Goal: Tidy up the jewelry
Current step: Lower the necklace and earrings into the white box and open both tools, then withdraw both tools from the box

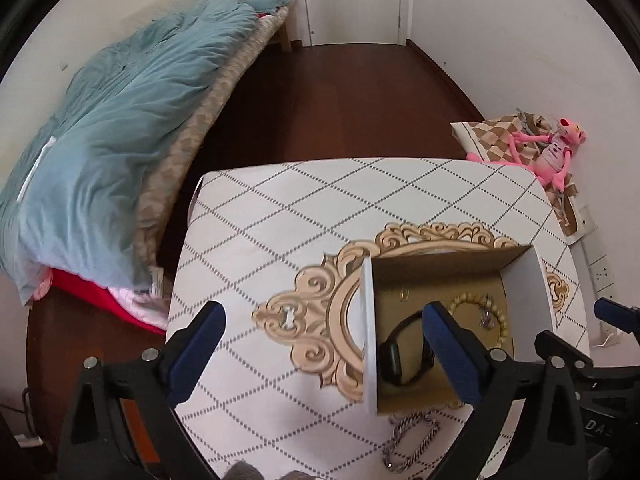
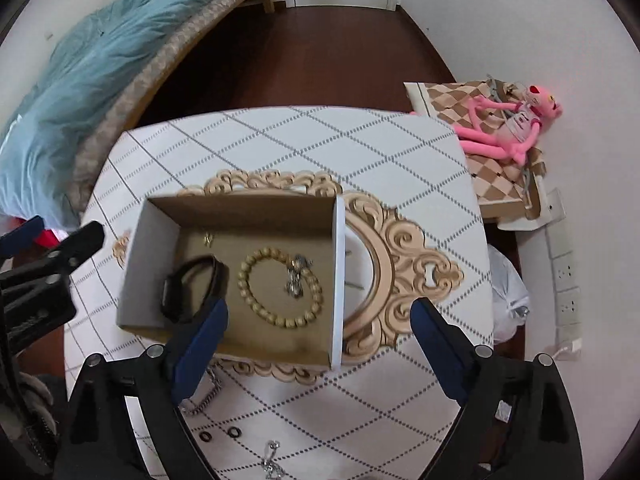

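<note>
Left wrist view: left gripper (image 1: 326, 344) is wide open, nothing between the blue pads, hovering over the table (image 1: 280, 208) with the white diamond-pattern cover. Ahead-right of it sits the cardboard box (image 1: 440, 268), open top; the right-hand finger (image 1: 452, 352) overlaps the box in view, whether it touches is unclear. Inside the box: black smartwatch (image 1: 400, 356) just left of that finger, beaded bracelet (image 1: 500, 320) beyond the finger's right side, small silver charm (image 1: 486, 318) lying within the bead loop. Silver chain (image 1: 412, 444) is on the table just short of the box's near wall, between the fingers and close to the camera. Right gripper's tip (image 1: 612, 312) shows at far right. Bed with blue duvet (image 1: 120, 120) is far left, pink plush toy (image 1: 552, 152) far right. Right wrist view: right gripper (image 2: 320, 336) also fully spread and holding nothing. The box (image 2: 240, 208) is ahead-left; left-hand finger (image 2: 200, 348) overlaps its near wall. Watch (image 2: 192, 288) sits just beyond that finger, bracelet (image 2: 280, 288) ahead between the fingers, charm (image 2: 296, 276) on its right arc. Chain (image 2: 208, 396) lies on the table behind the left finger. Two dark rings (image 2: 220, 434) and a silver earring (image 2: 272, 460) sit nearest the camera, between the finger bases. Left gripper (image 2: 52, 256) is at far left edge.
</note>
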Available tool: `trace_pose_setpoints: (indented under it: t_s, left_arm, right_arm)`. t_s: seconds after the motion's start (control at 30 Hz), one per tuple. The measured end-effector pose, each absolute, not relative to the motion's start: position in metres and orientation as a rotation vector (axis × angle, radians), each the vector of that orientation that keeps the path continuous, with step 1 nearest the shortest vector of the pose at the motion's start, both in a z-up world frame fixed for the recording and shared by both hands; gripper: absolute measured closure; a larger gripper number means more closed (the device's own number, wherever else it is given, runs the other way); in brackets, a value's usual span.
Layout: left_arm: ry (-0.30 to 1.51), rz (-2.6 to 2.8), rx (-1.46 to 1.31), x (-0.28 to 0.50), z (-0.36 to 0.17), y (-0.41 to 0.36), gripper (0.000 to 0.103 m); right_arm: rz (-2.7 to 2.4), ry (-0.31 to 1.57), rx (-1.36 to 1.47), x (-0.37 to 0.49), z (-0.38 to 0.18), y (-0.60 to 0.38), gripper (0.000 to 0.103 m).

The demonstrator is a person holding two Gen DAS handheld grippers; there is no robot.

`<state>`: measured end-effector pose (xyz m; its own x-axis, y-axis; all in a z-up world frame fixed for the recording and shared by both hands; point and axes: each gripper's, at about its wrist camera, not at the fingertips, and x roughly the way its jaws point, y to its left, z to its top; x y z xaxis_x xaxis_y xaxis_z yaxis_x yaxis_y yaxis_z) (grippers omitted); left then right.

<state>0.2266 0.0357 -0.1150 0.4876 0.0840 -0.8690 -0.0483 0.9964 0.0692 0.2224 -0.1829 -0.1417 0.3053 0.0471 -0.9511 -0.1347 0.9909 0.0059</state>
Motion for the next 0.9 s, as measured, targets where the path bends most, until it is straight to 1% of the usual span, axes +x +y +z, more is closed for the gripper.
trace_pose_setpoints:
  t_s: [0.17,0.4,0.73,0.9]
  left_arm:
    - [1.066,0.088,0.032,0.206,-0.118,0.031,0.002]
    - [1.06,0.091,0.038,0.182,-0.105,0.025,0.002]
    - [0.949,0.118,0.069,0.144,-0.061,0.017,0.002]
    - [0.922,0.109,0.06,0.128,-0.046,0.016,0.002]
  right_arm:
    - [0.106,1.256,-0.07,0.206,-0.147,-0.184,0.005]
    - [0.083,1.229,-0.06,0.184,-0.137,-0.19,0.005]
    - [0.041,1.115,-0.085,0.149,-0.09,-0.197,0.005]
    - [0.034,1.057,-0.08,0.132,-0.062,-0.2,0.005]
